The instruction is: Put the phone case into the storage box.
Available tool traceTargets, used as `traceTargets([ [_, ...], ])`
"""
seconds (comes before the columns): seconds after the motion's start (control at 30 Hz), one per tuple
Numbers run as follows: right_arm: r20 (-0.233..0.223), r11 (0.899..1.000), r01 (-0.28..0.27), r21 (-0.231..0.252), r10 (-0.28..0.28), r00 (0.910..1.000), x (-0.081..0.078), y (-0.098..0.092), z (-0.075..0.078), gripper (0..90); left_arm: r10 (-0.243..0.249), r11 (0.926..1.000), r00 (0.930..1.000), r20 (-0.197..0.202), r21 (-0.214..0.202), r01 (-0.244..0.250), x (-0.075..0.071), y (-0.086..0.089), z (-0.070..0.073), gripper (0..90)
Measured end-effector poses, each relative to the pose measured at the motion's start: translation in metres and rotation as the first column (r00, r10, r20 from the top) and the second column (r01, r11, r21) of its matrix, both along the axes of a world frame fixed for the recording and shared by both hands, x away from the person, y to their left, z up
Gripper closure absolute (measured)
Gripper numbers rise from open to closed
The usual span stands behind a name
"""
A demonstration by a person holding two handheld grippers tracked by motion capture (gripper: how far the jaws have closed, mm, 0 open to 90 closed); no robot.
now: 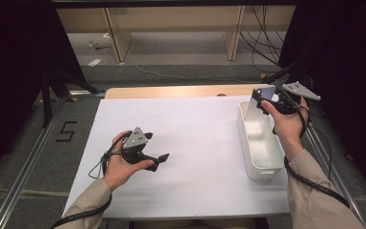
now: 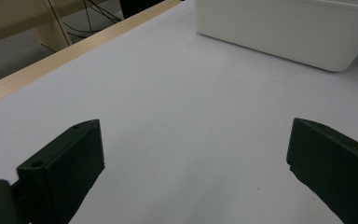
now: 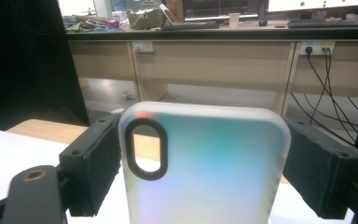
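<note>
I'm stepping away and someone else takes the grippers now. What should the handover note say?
Right gripper: shut on the phone case, a frosted translucent one with a black-rimmed camera cutout, held upright above the far end of the white bin.
Left gripper: open, holding nothing, low over the white sheet at the left.
Done: the case is picked up and carried to the bin.
Left: it looks meant for the bin, so lower it inside and open the jaws. What lies in the bin cannot be told.
</note>
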State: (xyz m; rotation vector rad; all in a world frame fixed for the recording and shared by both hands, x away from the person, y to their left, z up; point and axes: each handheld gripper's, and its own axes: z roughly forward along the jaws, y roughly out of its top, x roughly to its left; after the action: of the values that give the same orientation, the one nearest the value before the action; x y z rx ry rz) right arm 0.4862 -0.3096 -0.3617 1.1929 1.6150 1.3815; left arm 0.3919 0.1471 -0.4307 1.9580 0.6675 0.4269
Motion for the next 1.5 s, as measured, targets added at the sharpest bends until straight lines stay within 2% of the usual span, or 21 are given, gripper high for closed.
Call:
traceTargets([
  [1.5,-0.008,1.0,0.009,-0.01,-0.009,0.9999,0.011,0.003,-0.003,18.3,0.0,1.0,1.0,0.003,-0.003,0.0,0.0,0.0,0.001,3.5],
])
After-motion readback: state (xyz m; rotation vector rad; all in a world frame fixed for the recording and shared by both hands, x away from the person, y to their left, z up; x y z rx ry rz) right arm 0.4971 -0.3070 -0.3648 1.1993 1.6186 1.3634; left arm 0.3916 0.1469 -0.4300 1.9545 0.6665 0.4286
